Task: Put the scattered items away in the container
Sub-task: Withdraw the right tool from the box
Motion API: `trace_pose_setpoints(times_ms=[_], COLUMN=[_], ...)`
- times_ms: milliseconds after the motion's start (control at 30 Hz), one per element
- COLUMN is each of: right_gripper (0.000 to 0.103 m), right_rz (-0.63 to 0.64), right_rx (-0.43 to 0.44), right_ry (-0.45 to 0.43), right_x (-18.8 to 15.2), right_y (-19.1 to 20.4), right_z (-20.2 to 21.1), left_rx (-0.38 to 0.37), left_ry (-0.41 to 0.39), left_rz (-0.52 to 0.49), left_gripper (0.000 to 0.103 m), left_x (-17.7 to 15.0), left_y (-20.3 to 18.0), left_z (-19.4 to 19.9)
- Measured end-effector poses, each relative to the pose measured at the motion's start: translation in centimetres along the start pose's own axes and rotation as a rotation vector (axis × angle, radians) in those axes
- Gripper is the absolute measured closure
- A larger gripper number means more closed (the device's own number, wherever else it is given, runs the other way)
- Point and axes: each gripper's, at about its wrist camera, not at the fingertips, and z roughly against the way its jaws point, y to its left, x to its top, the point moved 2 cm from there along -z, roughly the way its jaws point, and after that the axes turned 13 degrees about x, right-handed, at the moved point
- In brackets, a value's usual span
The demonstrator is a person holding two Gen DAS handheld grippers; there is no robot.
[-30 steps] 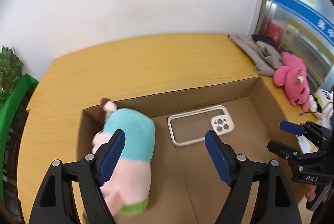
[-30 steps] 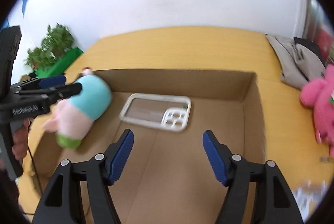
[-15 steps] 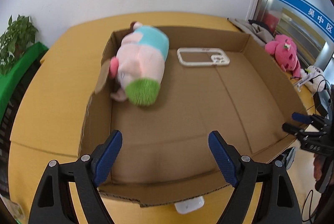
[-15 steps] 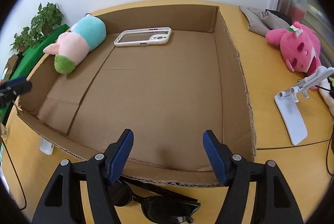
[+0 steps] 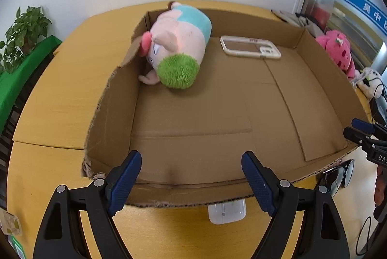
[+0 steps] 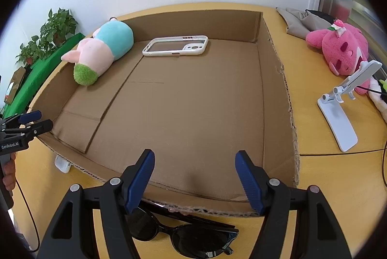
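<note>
A shallow cardboard box [image 5: 111,99] [image 6: 275,61] lies on the wooden table. Inside it, at the far left, lies a pink, teal and green plush toy [image 5: 179,44] [image 6: 99,51], and beside it a white phone case [image 5: 250,50] [image 6: 176,46]. My left gripper [image 5: 191,179] is open and empty above the box's near edge, over a white earbud case [image 5: 226,212] [image 6: 61,163]. My right gripper [image 6: 194,176] is open and empty above black sunglasses [image 6: 183,232] [image 5: 337,175] lying outside the box.
To the right of the box lie a pink plush [image 6: 338,48] [image 5: 338,48], a white phone stand [image 6: 343,104], grey cloth [image 6: 300,22] and cables. A potted plant [image 5: 21,34] and green stand are at the left, off the table. A white wall is behind.
Both grippers pulled back from inside the box to its near edge. The plush left the left gripper's fingers and now lies in the box. The earbud case and sunglasses came into view.
</note>
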Motion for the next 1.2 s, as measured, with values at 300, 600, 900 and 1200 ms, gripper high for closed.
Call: trace_pose_setpoints(times_ms=[300,600,900,1200], right_gripper=[0.034,0.034,0.034,0.034], right_rz=[0.138,0.159,0.135,0.08], right_rx=[-0.04,-0.027,0.032,0.118], right_ry=[-0.154,-0.172,-0.164,-0.04], right_x=[1.3,0.8,-0.9,-5.6], right_y=[4.1,4.9,2.5,-2.2], right_z=[4.2,5.4,6.9,6.2], left_rx=[0.023,-0.025,-0.043,-0.158], left_ry=[-0.242,-0.285,-0.214,-0.164], left_rz=[0.032,0.009,0.015,-0.045], left_gripper=[0.002,0.002,0.002,0.002], left_x=[1.2,0.6,-0.3,-3.0], left_y=[0.0,-2.0,-2.3,-4.5], left_z=[7.0,8.9,7.2,6.6])
